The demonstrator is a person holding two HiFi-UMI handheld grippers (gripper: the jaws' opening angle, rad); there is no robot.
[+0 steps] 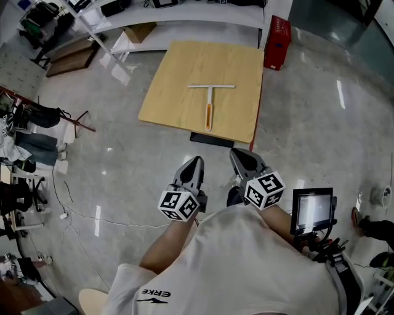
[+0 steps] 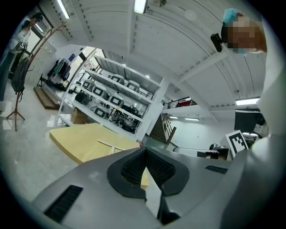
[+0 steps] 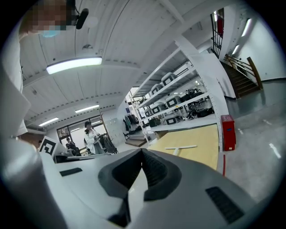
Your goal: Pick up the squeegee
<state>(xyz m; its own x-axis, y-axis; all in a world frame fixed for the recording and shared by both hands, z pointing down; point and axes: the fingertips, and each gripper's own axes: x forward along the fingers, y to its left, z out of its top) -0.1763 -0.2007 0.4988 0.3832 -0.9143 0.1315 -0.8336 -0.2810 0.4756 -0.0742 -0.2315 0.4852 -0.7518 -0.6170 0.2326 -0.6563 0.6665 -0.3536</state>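
Note:
The squeegee (image 1: 210, 101) lies flat on the light wooden table (image 1: 178, 74), its white blade across the far end and its orange handle pointing toward me. It shows small in the left gripper view (image 2: 111, 145) and the right gripper view (image 3: 180, 148). My left gripper (image 1: 196, 161) and right gripper (image 1: 237, 152) are held side by side close to my body, over the floor, well short of the table. Both point toward the table. The left gripper (image 2: 145, 152) is shut with nothing in it. The right gripper (image 3: 142, 152) is shut and empty too.
A red crate (image 1: 277, 34) stands at the table's far right corner. White shelving (image 1: 184, 12) runs behind the table. A coat stand and clutter (image 1: 43, 114) fill the left side. A screen on a stand (image 1: 313, 209) is at my right. People (image 3: 91, 134) stand far off.

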